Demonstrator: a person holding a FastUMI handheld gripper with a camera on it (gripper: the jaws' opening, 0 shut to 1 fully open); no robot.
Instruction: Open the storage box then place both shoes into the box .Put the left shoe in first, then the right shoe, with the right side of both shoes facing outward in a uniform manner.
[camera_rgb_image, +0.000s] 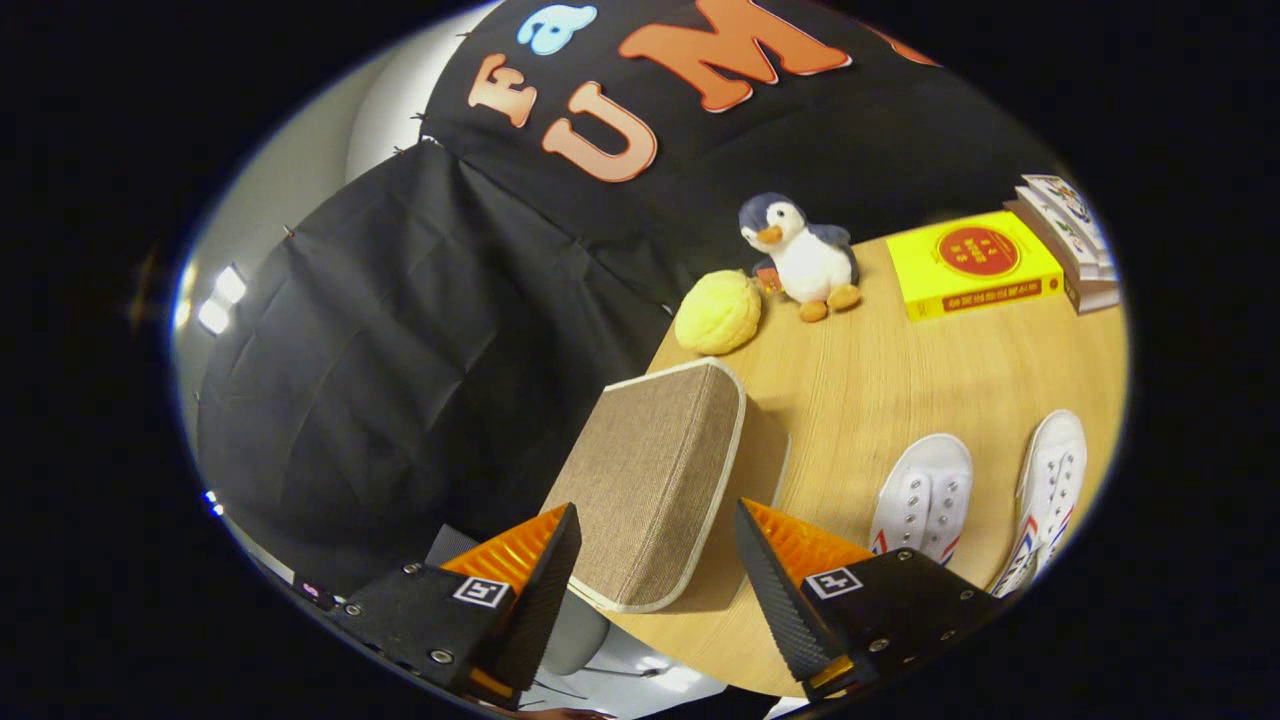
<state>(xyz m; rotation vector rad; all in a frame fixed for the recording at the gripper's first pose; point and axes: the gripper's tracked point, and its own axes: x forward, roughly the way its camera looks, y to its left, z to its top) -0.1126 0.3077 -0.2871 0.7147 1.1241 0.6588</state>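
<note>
A: The gripper (655, 560) hung over the table's (880, 400) near edge, fingers spread wide and gripping nothing.

B: And the box (650, 475)?

A: Just ahead of the fingers, in the gap between them. A tan fabric box with pale trim, lid down, sitting by the table's left edge. It was closed, so I judged the first step, the opening, as not yet done.

B: What did that next move call for?

A: My guess: getting a finger under the lid's rim or pinching the trim, then swinging it up. I couldn't tell where the hinge was, nor see any tab.

B: Which way did the box run?

A: Its long side ran away from the fingers, toward the yellow ball (718, 312) and the penguin (805, 255) at the back.

B: Now the shoes.

A: Off to the right, beyond the right finger. The left shoe (925, 495) and the right shoe (1050, 490), both white, lay side by side with a strip of bare table between them. I took the sides from their order as a pair. Toes pointed away toward the books (975, 265); heels came back toward the gripper. Long axes were roughly parallel to each other and to the box.

B: So neither was boxed.

A: Both were on the table, clear of the box. The nearer one to it would go first.
</note>
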